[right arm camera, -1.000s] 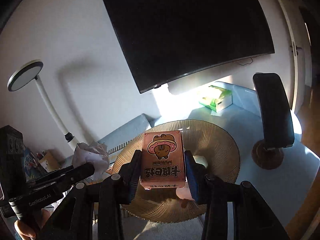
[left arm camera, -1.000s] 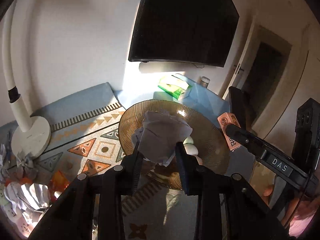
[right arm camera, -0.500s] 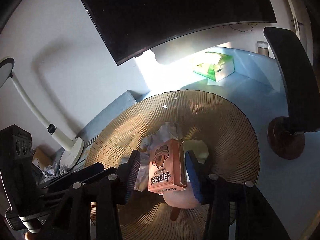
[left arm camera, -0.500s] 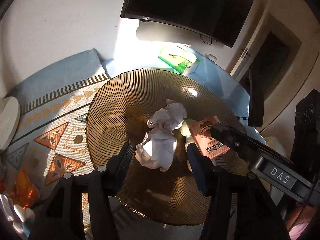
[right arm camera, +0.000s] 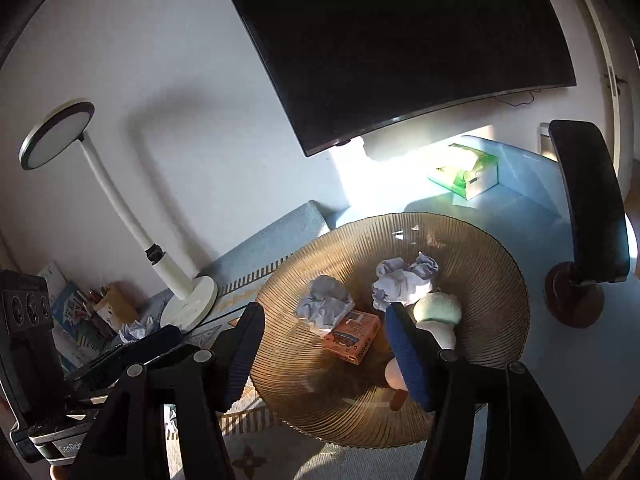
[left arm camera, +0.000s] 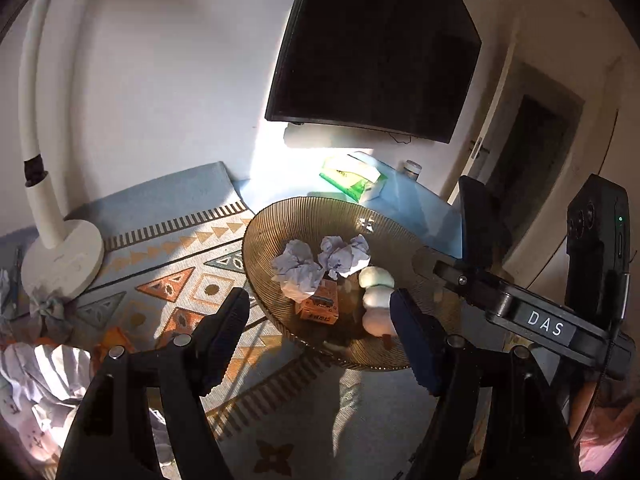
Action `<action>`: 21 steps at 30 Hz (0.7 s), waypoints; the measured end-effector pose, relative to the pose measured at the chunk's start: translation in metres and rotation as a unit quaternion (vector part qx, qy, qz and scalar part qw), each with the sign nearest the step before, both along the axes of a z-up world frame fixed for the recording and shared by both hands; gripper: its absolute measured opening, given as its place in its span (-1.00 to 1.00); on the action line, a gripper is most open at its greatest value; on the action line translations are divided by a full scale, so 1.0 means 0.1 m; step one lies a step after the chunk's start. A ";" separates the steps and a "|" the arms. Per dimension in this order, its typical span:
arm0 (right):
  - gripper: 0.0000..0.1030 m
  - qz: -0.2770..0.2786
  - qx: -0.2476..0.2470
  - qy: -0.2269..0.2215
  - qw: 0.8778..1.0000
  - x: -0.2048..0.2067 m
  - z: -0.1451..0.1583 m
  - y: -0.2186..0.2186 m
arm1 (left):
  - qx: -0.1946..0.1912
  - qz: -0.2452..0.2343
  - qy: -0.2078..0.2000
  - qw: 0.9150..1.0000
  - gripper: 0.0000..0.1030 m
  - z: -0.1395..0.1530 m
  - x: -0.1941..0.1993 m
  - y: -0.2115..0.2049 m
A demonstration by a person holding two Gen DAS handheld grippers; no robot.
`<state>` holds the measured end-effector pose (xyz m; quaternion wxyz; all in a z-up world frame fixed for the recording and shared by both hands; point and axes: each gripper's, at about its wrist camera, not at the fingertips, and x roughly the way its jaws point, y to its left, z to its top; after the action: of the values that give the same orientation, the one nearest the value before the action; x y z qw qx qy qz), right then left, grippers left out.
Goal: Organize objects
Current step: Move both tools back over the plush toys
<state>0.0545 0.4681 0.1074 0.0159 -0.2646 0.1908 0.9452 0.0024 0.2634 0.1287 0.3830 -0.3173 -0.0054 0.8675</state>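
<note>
Above bowl [right arm camera: 472, 248], L gripper [left arm camera: 320, 328] & R gripper [right arm camera: 324, 340] hover, jaws spread.

Two wrist fisheyes, side by side, angled down, near the shared ribbed bowl [left arm camera: 280, 216] [right arm camera: 480, 248].

You had hard sunlight entering at about one o'clock, blowing out the wall [left arm camera: 276, 160] under the dark screen [left arm camera: 376, 48] to pure white. It glinted on the bowl [right arm camera: 480, 248] rim and threw a soft lamp [right arm camera: 120, 204] shadow at eleven o'clock. Your fisheye bent the edges; corners were black, and near fingers [left arm camera: 224, 332] stayed underexposed.
</note>
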 end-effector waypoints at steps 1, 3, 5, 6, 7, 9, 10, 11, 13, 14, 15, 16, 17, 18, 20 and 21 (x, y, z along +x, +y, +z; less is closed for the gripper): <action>0.19 0.014 0.004 0.010 1.000 0.04 0.06 -0.11 | 0.003 0.013 0.007 1.000 0.53 0.04 0.06 -0.17; 0.20 0.044 0.011 0.025 0.999 0.10 0.14 -0.37 | 0.007 0.054 0.025 0.998 0.73 0.08 0.21 -0.57; 0.20 0.074 0.019 0.031 0.997 0.12 0.16 -0.66 | 0.002 0.106 0.048 0.993 0.79 0.08 0.35 -0.99; 0.20 0.088 0.025 0.033 0.995 0.12 0.14 -0.81 | -0.007 0.132 0.056 0.990 0.79 0.06 0.40 -1.20; 0.20 0.102 0.031 0.033 0.994 0.12 0.11 -0.96 | -0.016 0.155 0.059 0.986 0.79 0.04 0.44 -1.38; 0.20 0.132 0.039 0.028 0.990 0.08 0.02 -1.25 | -0.025 0.193 0.056 0.979 0.79 -0.02 0.48 -1.76; 0.20 0.144 0.041 0.027 0.988 0.07 -0.04 -1.37 | -0.025 0.215 0.056 0.975 0.79 -0.06 0.51 -1.95; 0.20 0.155 0.042 0.027 0.987 0.04 -0.11 -1.49 | -0.025 0.233 0.057 0.970 0.79 -0.10 0.53 -2.11; 0.29 0.169 0.054 0.027 0.984 0.01 -0.27 -1.70 | -0.033 0.267 0.063 0.961 0.79 -0.21 0.54 -2.38; 0.32 0.172 0.061 0.027 0.983 -0.02 -0.35 -1.78 | -0.040 0.282 0.065 0.956 0.79 -0.28 0.53 -2.47; 0.32 0.177 0.061 0.027 0.982 -0.04 -0.44 -1.85 | -0.046 0.292 0.063 0.953 0.79 -0.35 0.51 -2.54; 0.32 0.184 0.059 0.025 0.981 -0.07 -0.52 -1.90 | -0.049 0.297 0.058 0.952 0.79 -0.44 0.50 -2.60; 0.32 0.188 0.058 0.021 0.980 -0.10 -0.60 -1.94 | -0.053 0.300 0.051 0.951 0.79 -0.53 0.47 -2.63; 0.32 0.190 0.057 0.014 0.980 -0.14 -0.67 -1.97 | -0.055 0.302 0.044 0.951 0.79 -0.60 0.43 -2.65; 0.32 0.190 0.066 0.000 0.980 -0.19 -0.79 -2.03 | -0.047 0.302 0.026 0.952 0.79 -0.75 0.38 -2.69; 0.32 0.191 0.072 -0.008 0.979 -0.22 -0.83 -2.06 | -0.039 0.300 0.015 0.953 0.79 -0.81 0.37 -2.70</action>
<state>0.0329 0.2623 0.0243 -0.1447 -0.3023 0.0679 0.9397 0.0395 -0.0067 0.0479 0.0923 -0.3028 -0.0614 0.9466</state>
